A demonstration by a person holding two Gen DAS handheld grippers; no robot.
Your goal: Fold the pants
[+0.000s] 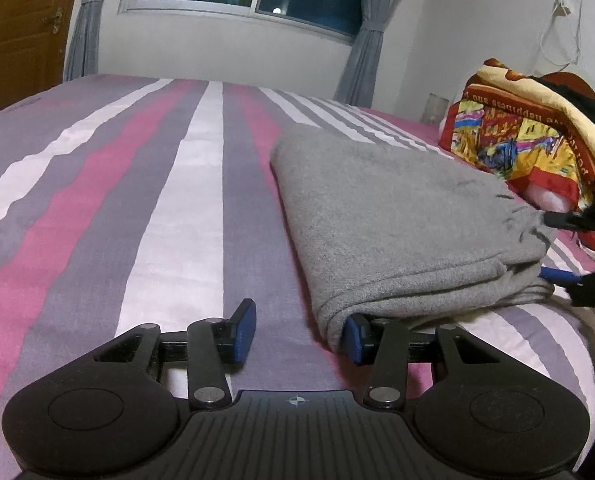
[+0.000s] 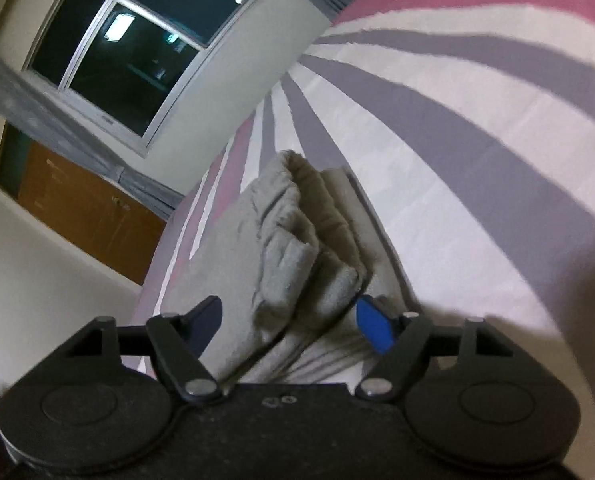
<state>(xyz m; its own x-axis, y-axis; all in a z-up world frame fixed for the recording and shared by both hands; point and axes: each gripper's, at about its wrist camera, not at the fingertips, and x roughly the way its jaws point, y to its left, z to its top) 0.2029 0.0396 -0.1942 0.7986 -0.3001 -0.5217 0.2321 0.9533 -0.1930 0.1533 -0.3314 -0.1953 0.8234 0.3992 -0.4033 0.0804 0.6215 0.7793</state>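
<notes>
Left tongs (image 1: 297, 332), open with one pad under the folded grey pants (image 1: 397, 216), and right tongs (image 2: 293, 320), open astride them, risk dragging layers loose.

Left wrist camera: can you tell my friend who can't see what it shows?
Folded grey pants lie on a pink, grey and white striped bed. The left gripper sits open at their near corner, and the right gripper straddles their right end.

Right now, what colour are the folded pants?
Plain grey pants, best seen in the left wrist view.
</notes>
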